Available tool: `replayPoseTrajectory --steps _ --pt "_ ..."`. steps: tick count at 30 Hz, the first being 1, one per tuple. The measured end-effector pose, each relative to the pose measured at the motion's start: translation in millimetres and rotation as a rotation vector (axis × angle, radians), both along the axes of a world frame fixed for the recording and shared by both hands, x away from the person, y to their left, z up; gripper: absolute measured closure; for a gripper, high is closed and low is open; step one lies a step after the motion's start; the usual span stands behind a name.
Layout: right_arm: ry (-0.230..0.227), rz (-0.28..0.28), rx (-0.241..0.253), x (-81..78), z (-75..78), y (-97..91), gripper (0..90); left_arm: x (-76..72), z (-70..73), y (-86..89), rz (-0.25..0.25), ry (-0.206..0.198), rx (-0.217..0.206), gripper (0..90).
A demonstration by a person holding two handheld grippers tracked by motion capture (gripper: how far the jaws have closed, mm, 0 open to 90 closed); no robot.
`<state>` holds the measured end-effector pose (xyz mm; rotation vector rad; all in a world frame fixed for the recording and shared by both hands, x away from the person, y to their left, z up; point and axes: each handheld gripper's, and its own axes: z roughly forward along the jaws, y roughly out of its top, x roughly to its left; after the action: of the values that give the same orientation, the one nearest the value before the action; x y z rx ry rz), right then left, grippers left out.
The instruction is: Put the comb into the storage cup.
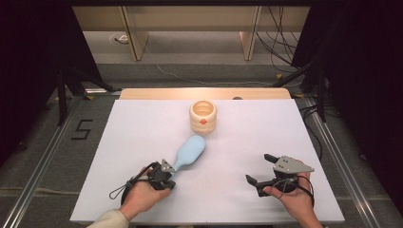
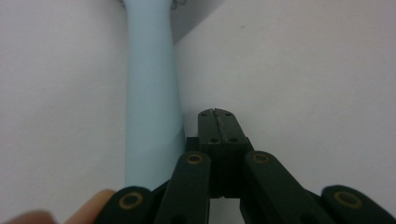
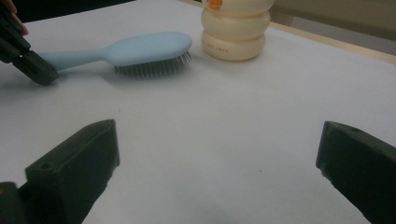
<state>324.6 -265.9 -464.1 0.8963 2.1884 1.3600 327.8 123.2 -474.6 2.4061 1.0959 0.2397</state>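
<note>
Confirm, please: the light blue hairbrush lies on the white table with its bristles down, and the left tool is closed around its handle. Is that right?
Not quite. The left tool is shut, but beside the handle, not around it: in the left gripper view its jaws meet with nothing between them. The light blue hairbrush does lie bristles down on the white table, as the right gripper view shows.

White tabletop with a pale wooden strip along its far edge. Grey carpeted floor marked "5". Wooden furniture legs and trailing cables beyond; dark at both sides.
</note>
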Motion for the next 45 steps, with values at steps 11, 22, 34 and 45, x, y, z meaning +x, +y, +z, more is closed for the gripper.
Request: replayPoseTrajectory --steps 11,22,34,45 --pt "0.0 0.002 -0.001 0.0 -0.1 0.3 0.4 9.5 0.4 24.8 0.071 -0.004 0.011 89.8" --pt "-0.003 0.007 0.0 -0.3 0.4 0.4 0.4 13.1 -0.9 30.9 0.075 -0.029 0.02 89.7" --pt "0.001 0.008 -0.002 0.1 -0.5 0.5 0.4 6.1 18.6 34.8 -0.013 -0.032 -0.061 63.2" --pt "0.011 0.007 -0.004 0.9 -2.3 1.0 0.6 19.0 33.5 33.0 -0.058 -0.066 0.028 15.1"
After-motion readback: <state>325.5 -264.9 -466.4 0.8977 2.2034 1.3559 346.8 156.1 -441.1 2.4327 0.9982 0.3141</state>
